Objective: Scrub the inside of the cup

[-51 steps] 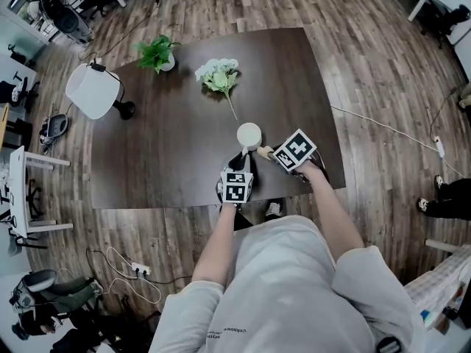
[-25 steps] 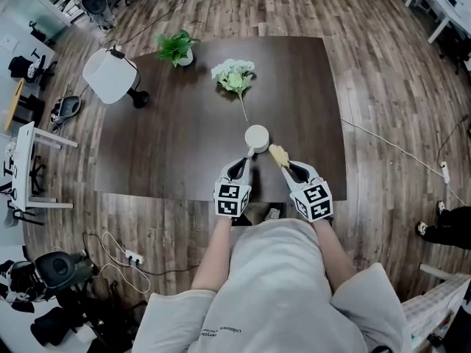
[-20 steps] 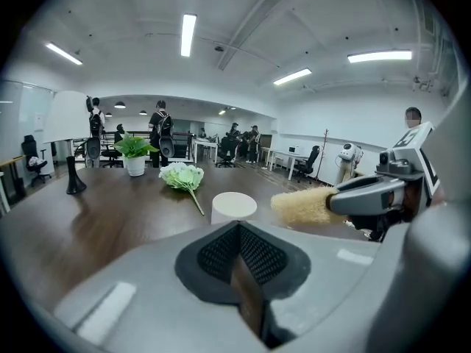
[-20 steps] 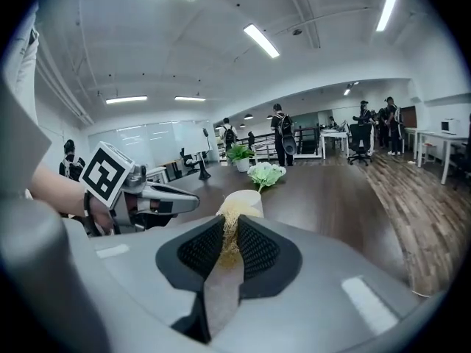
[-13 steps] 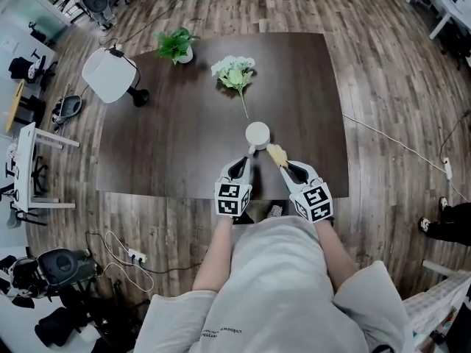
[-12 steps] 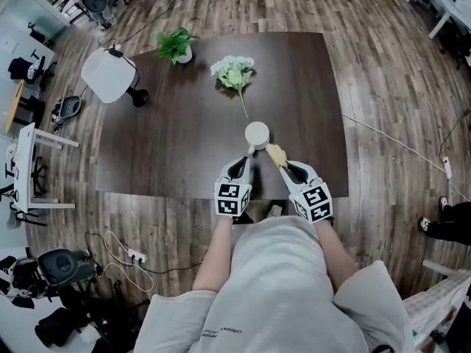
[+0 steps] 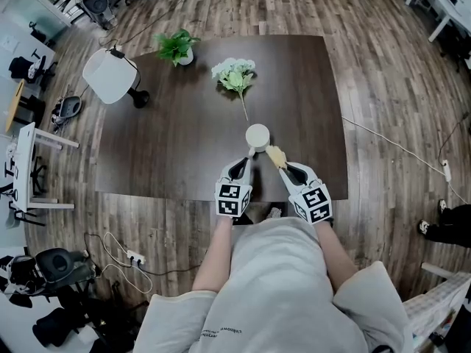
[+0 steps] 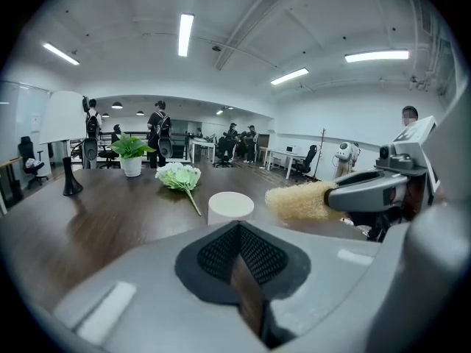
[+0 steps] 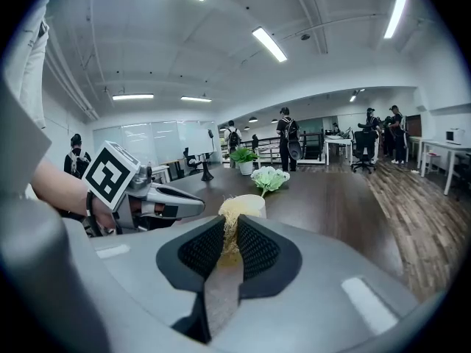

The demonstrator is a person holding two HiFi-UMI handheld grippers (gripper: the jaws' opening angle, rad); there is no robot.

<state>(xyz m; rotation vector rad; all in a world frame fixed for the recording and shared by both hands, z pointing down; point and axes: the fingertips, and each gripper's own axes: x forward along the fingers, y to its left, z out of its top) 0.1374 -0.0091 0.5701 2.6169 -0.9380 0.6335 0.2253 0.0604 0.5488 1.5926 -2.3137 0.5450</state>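
We log: cup (image 7: 257, 136) upright on tabletop (image 7: 184, 138), near edge | right hand-held gripper (image 7: 282, 166) pinching fibrous scrubber (image 7: 276, 155) at cup's 5 o'clock, poised for entry | left hand-held gripper (image 7: 243, 165) pressed together at 7 o'clock, likely steadying.

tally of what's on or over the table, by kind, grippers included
cup: 1
scrubber: 1
flower bunch: 1
potted plant: 1
lamp: 1
grippers: 2, left gripper and right gripper
Total: 7
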